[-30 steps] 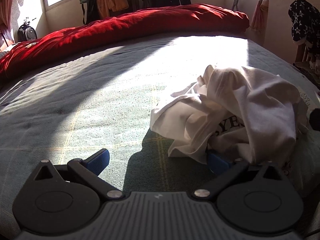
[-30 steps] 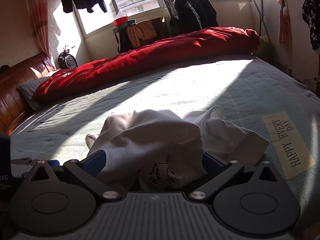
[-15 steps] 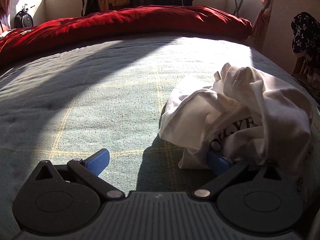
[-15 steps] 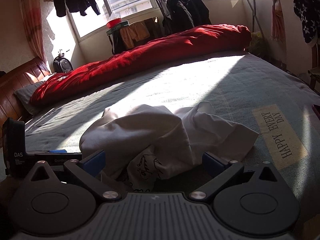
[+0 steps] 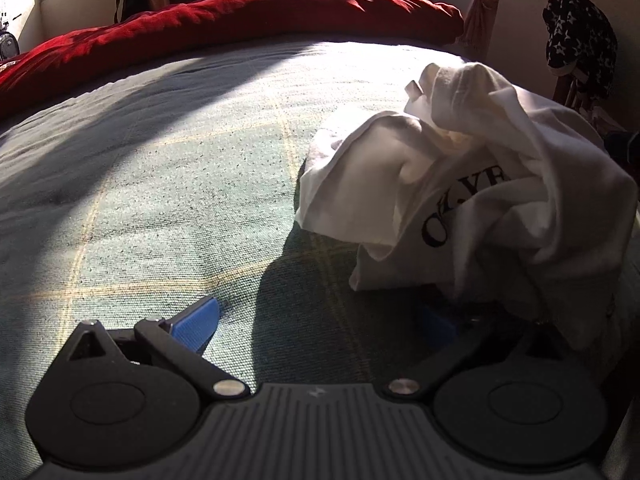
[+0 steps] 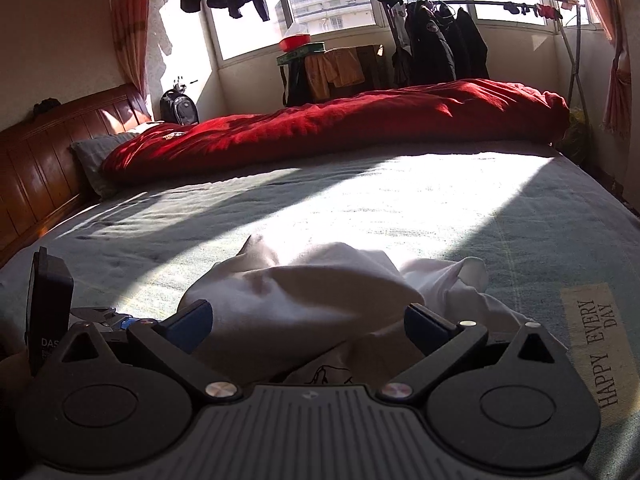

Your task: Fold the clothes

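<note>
Two grippers: both low over a grey-green bedspread point(image 5: 168, 184), each with its blue-padded fingers spread wide.
Left gripper point(image 5: 320, 320): jaws apart and holding nothing; the left finger pad point(image 5: 198, 322) lies over bare bedspread, the right pad sits in shadow at the near edge of the garment, contact not clear.
Right gripper point(image 6: 308, 326): jaws apart, straddling the near side of the heap; fabric lies between the fingers, unclamped.
White T-shirt point(image 5: 480, 184): crumpled in a loose mound on the bedspread, to the right in the left wrist view and centred in the right wrist view; black lettering shows on one fold.
Red duvet point(image 6: 340, 128): bunched along the far side of the bed.
Printed patch point(image 6: 596, 352): reads "HAPPY EVERY DAY", right of the T-shirt.
Clothes rack point(image 6: 480, 0): by the windows, hung with dark jackets.
</note>
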The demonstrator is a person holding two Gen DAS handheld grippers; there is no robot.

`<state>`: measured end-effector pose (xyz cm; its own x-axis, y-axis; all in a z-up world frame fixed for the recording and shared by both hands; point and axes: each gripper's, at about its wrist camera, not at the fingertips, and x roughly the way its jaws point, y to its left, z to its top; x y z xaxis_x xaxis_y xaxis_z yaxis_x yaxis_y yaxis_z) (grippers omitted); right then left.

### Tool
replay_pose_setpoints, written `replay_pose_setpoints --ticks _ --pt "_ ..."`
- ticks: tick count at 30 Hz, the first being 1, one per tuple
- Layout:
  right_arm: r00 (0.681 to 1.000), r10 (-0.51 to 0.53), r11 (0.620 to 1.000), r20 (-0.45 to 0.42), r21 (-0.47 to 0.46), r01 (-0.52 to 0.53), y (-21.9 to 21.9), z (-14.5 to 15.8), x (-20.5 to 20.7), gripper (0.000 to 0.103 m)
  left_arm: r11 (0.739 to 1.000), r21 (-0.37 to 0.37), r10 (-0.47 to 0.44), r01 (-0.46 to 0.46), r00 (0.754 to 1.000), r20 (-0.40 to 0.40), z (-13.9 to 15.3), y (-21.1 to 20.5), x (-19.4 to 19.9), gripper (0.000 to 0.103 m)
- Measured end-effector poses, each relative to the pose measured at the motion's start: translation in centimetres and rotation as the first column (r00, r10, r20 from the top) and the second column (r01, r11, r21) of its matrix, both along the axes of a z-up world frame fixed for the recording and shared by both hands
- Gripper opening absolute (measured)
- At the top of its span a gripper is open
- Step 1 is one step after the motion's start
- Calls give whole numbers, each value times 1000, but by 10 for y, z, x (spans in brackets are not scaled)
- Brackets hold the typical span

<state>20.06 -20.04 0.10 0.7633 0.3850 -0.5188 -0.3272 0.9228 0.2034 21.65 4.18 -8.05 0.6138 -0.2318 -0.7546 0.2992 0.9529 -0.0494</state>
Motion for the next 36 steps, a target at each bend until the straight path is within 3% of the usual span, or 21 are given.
replay_pose_setpoints --ticks 4,10,15,19,22,26,28,30,32,36 --pt "990 143 988 -21 -52 -144 3 1 37 103 999 -12 -49 49 999 -9 -2 5 5 103" --pt "953 214 975 -214 -5 -220 3 6 86 103 1000 10 -13 13 1000 -29 -2 -3 10 103" --pt "932 111 990 -344 -47 -135 11 29 105 103 999 46 -24 27 997 -68 1 -8 25 103" --pt "906 65 981 -418 -140 -134 32 52 117 103 994 107 -12 34 980 -197 17 -8 36 103" --pt "876 40 967 -480 -204 -156 62 59 125 103 987 160 13 23 976 -220 39 7 29 102" --pt "854 -29 919 -520 -350 -182 102 44 127 103 983 182 26 22 967 -253 69 37 22 102" --pt "846 -101 850 -523 -488 -200 115 29 126 103 977 214 32 23 968 -250 85 51 22 102" --pt "836 -141 804 -531 -554 -217 112 22 123 103 971 234 15 42 972 -235 100 61 24 102" --pt "825 -174 794 -538 -572 -205 98 26 120 103 965 255 -8 67 974 -228 111 66 30 102" --pt "792 -256 818 -554 -561 -128 63 39 123 103 954 269 -74 132 974 -216 126 58 49 102"
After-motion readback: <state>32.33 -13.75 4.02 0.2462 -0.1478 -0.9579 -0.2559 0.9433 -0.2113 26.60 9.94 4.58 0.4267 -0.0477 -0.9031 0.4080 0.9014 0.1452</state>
